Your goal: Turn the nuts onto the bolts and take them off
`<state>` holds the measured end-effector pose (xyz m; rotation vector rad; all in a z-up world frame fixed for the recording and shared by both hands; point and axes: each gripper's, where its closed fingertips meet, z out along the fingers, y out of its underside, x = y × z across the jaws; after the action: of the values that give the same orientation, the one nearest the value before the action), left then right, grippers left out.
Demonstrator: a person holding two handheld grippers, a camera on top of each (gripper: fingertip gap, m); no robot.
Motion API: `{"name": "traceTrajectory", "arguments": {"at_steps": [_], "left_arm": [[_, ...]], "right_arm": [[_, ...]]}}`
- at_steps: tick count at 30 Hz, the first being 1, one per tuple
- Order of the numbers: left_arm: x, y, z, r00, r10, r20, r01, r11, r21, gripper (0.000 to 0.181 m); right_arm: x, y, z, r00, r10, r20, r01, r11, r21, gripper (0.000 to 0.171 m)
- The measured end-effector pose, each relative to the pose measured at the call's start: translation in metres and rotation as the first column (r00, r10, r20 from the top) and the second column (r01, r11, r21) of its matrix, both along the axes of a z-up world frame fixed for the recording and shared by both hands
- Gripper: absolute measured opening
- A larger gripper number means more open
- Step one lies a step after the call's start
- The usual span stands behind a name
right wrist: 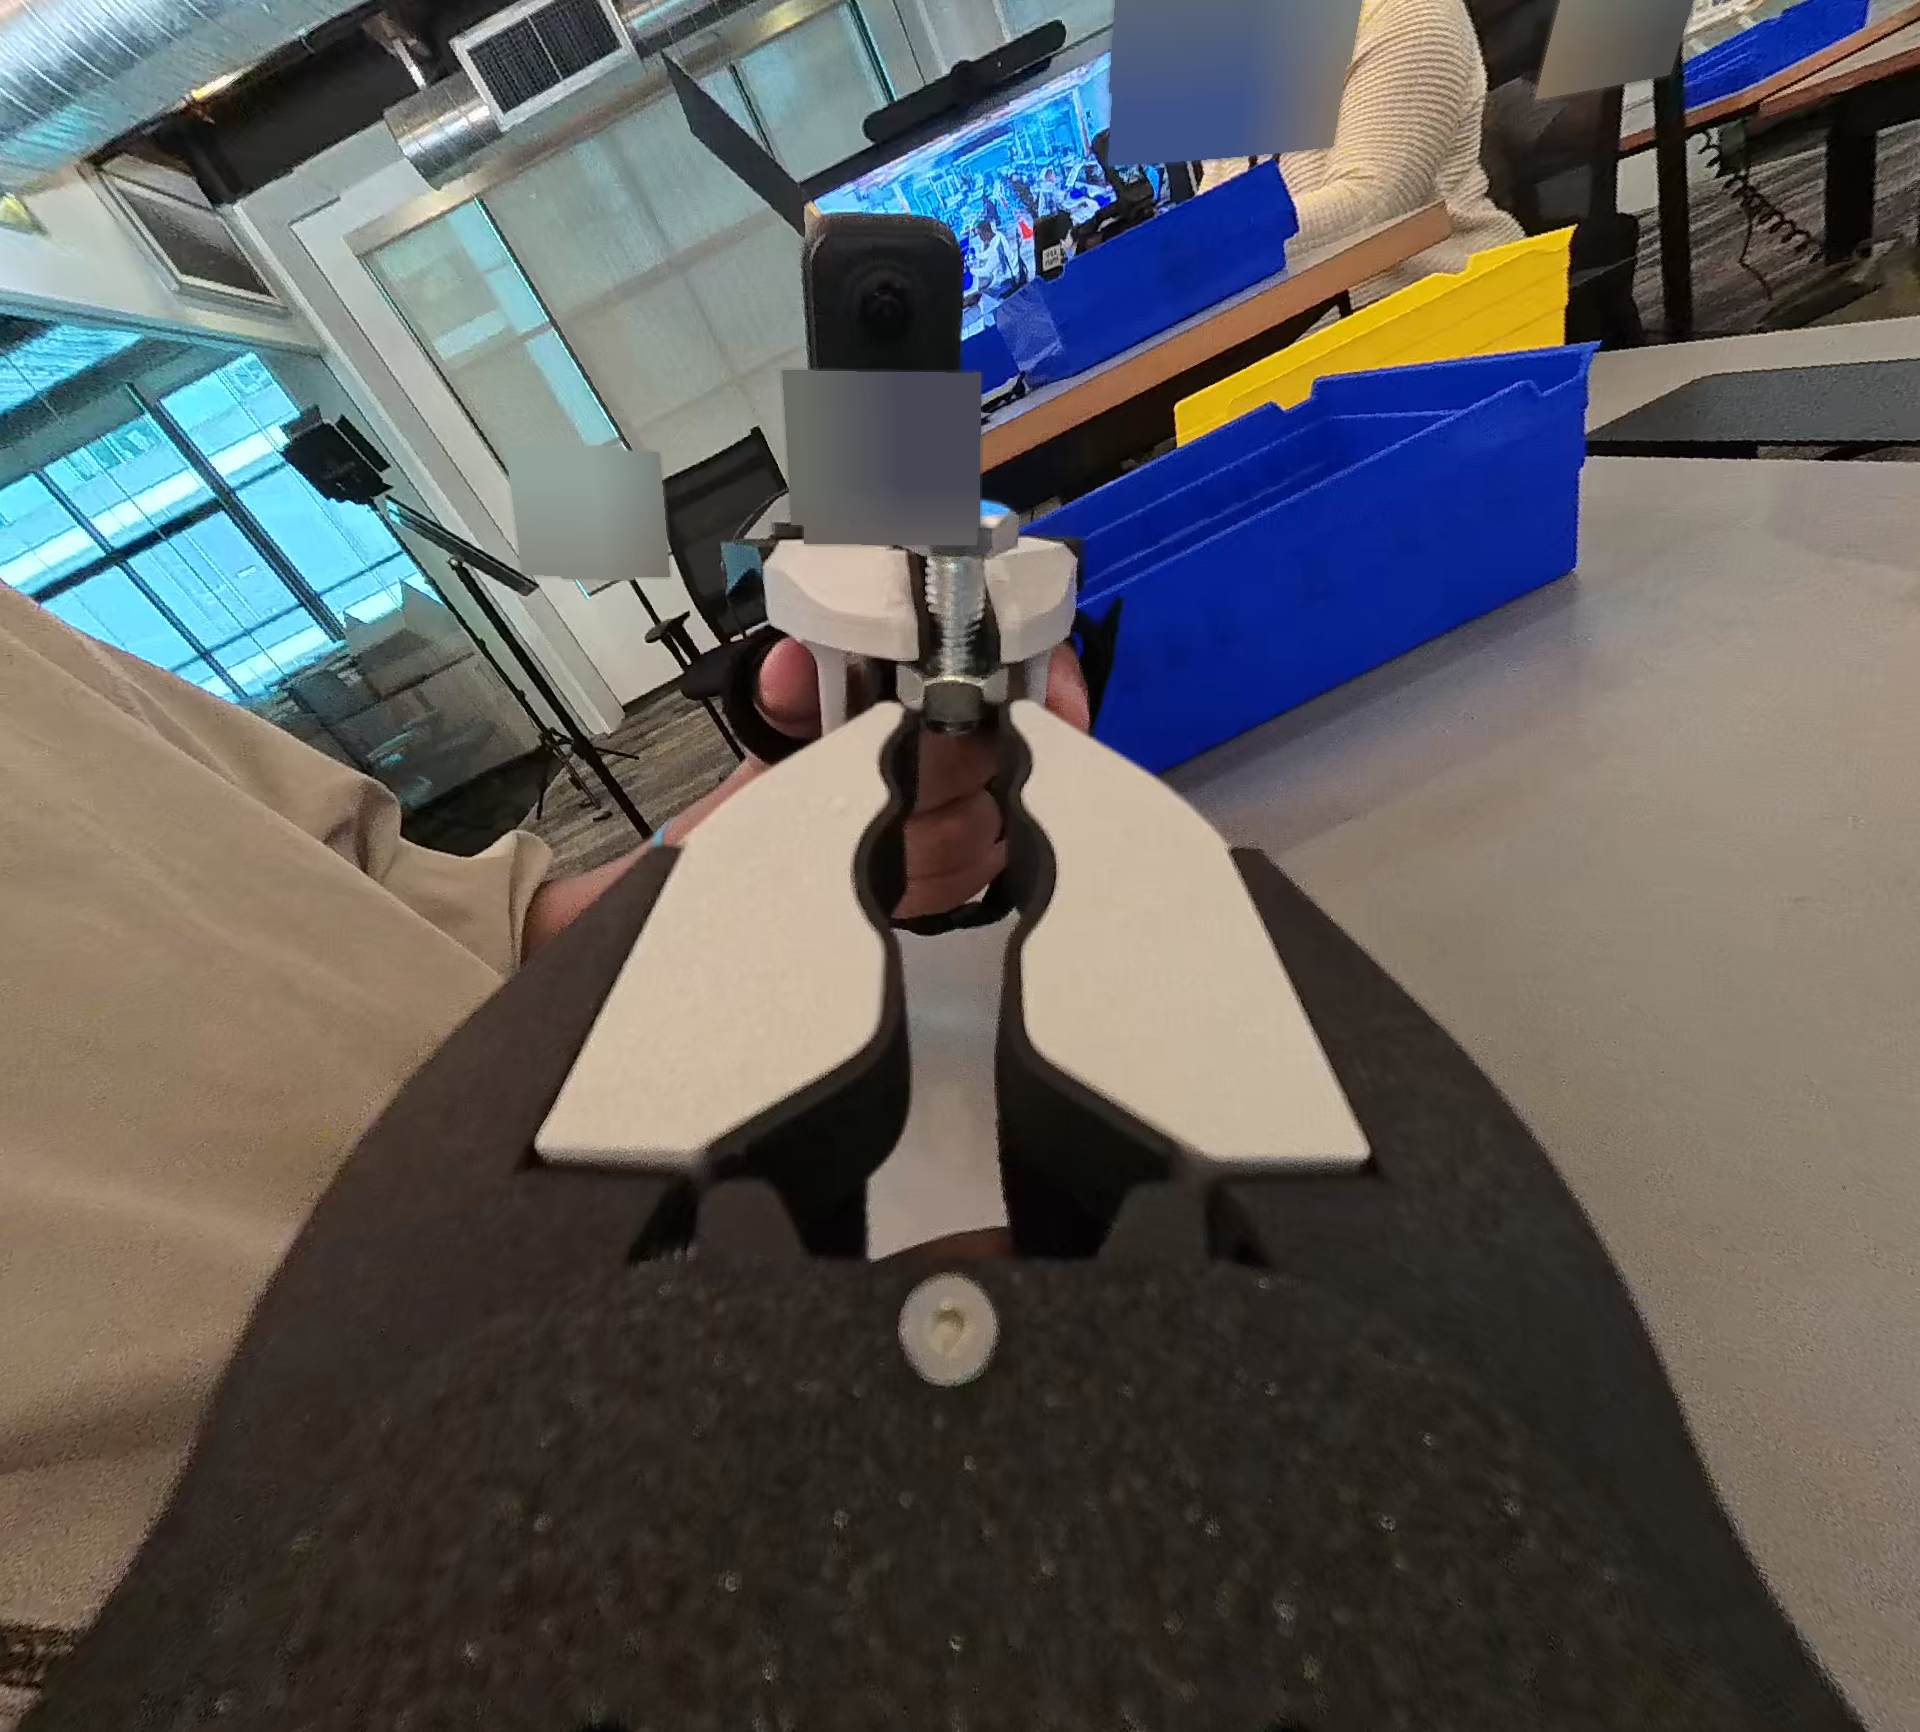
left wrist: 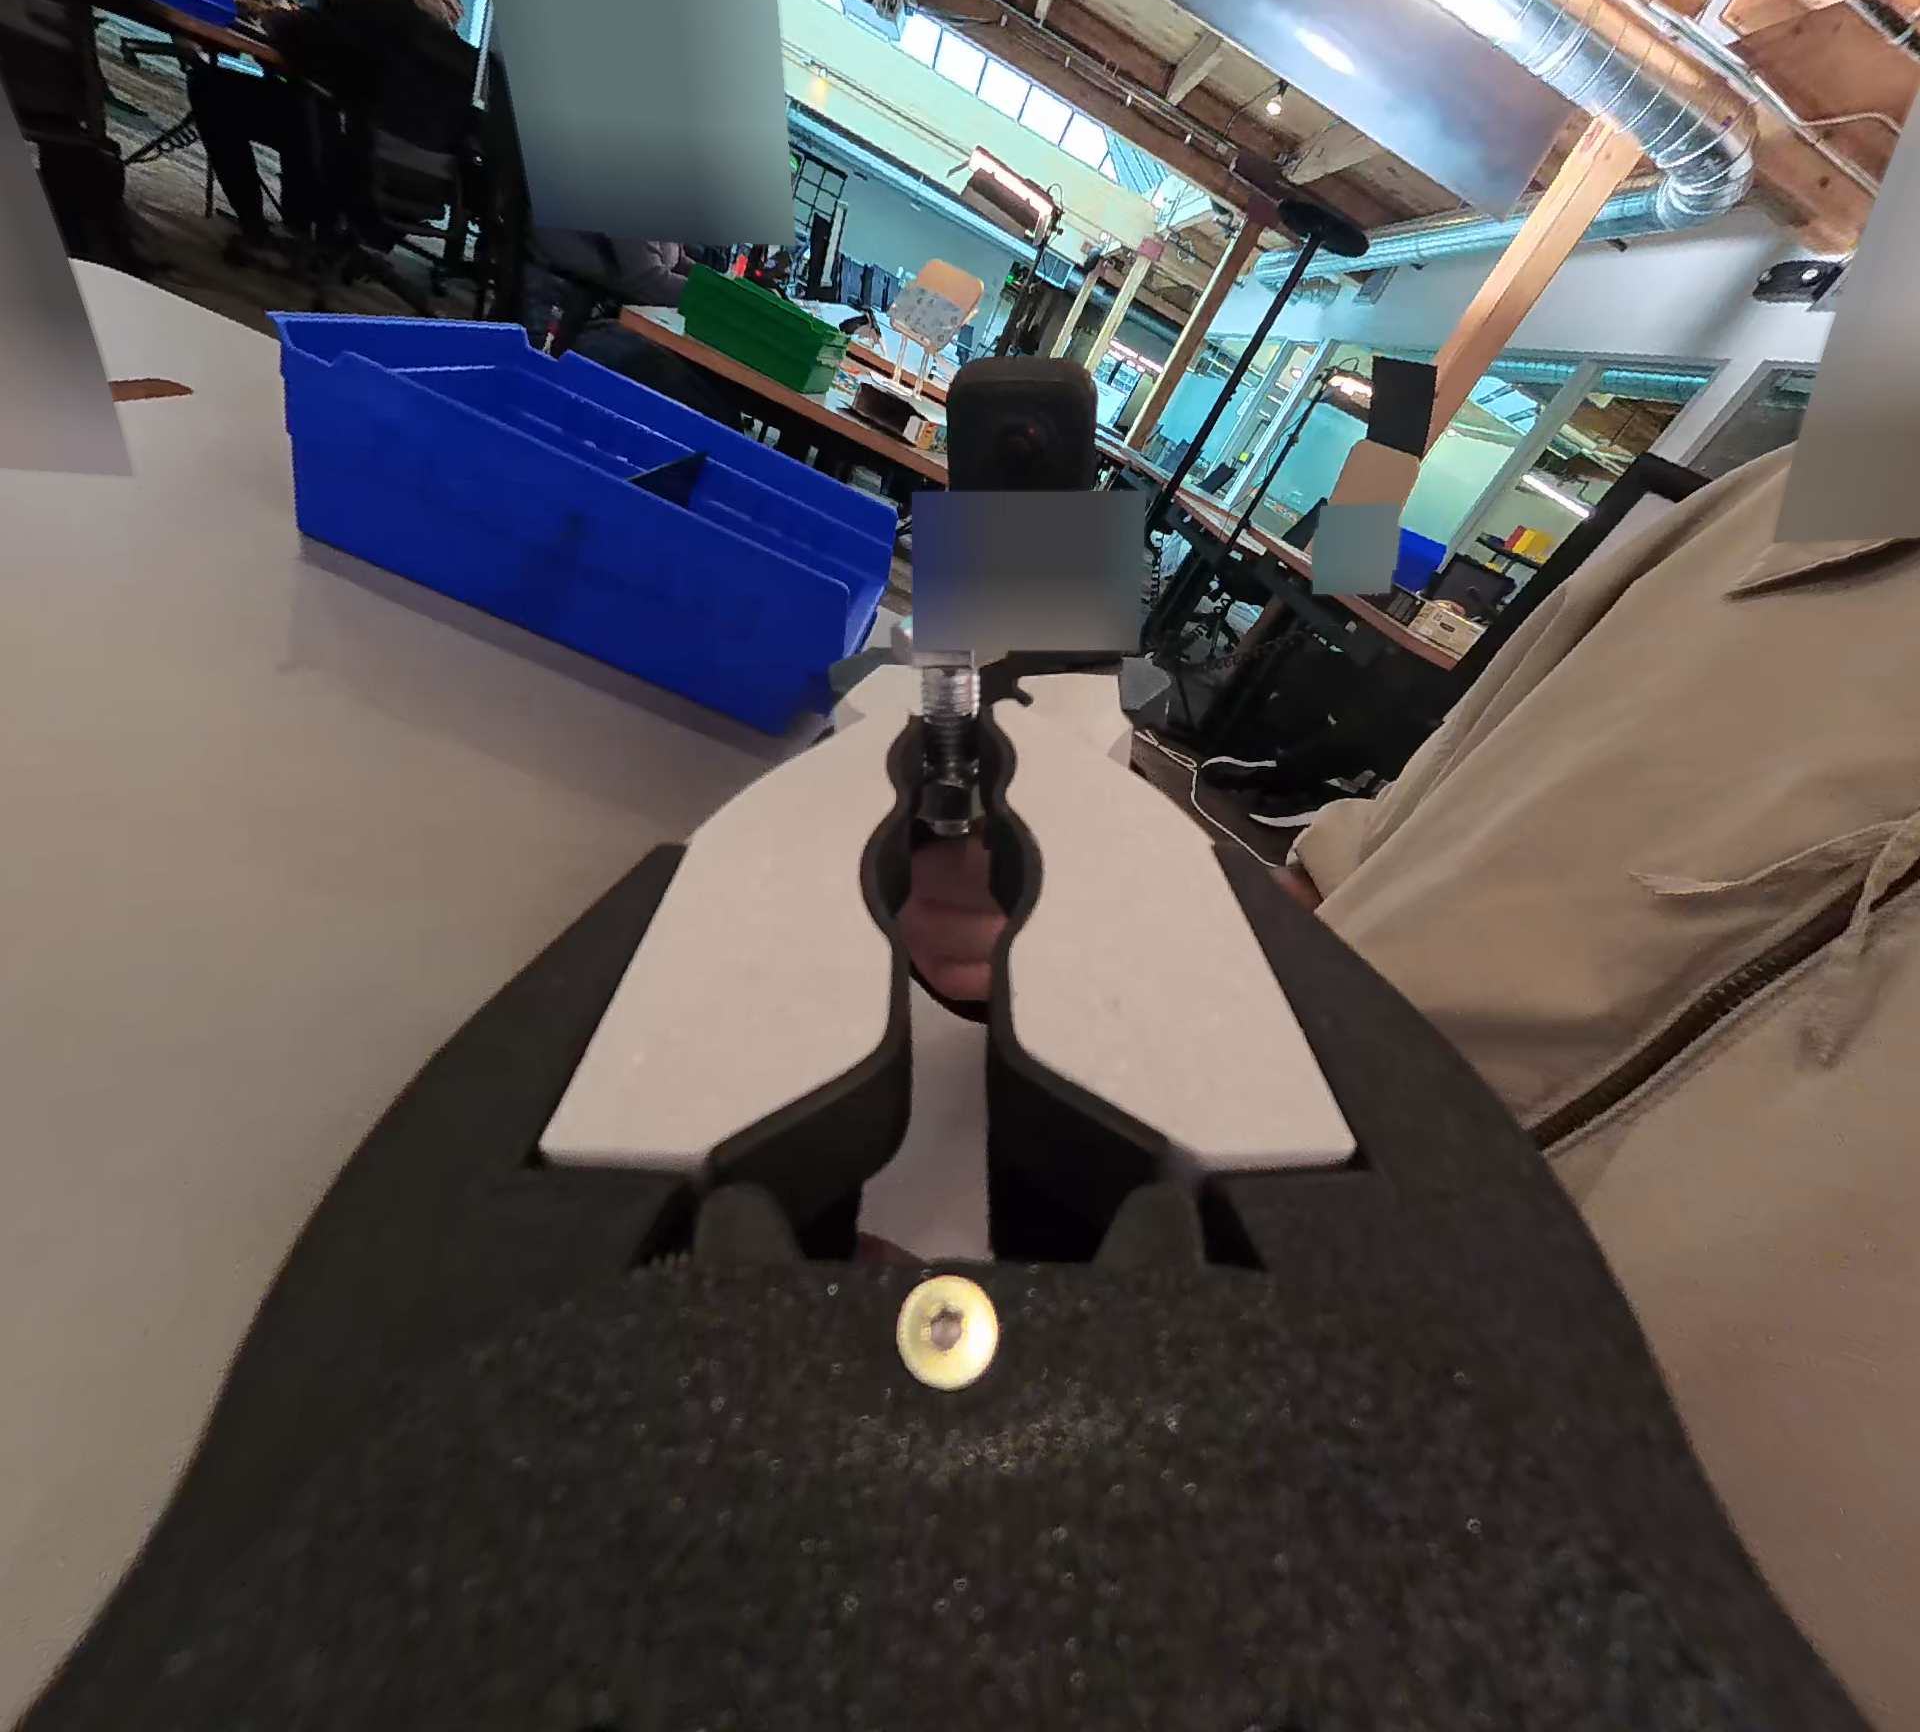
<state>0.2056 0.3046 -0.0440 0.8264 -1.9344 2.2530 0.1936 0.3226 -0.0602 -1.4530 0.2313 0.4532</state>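
Steel bolt [left wrist: 948, 726] clenched in left tongs [left wrist: 951, 747], right tongs [right wrist: 961, 726] gripping its nut [right wrist: 953, 690], both raised tip to tip

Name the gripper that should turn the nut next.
Right, probably. The right gripper has its jaws at the nut, at the bolt's lower end. The left gripper is shut on the bolt thread, so it serves best as the holder.
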Motion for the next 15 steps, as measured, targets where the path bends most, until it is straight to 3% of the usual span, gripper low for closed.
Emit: {"name": "traceTrajectory", "arguments": {"at_steps": [13, 15], "left_arm": [[-0.0033, -0.0019, -0.004, 1.0, -0.009, 0.02, 0.008, 0.999, 0.035, 0.009], [-0.0059, -0.003, -0.0032, 0.999, -0.026, 0.02, 0.025, 0.999, 0.03, 0.018]], "right_arm": [[-0.0031, -0.0031, -0.006, 0.999, 0.019, 0.048, -0.019, 1.0, 0.004, 0.008], [-0.0039, -0.0028, -0.0067, 0.998, 0.025, 0.055, -0.025, 1.0, -0.001, 0.008]]}}
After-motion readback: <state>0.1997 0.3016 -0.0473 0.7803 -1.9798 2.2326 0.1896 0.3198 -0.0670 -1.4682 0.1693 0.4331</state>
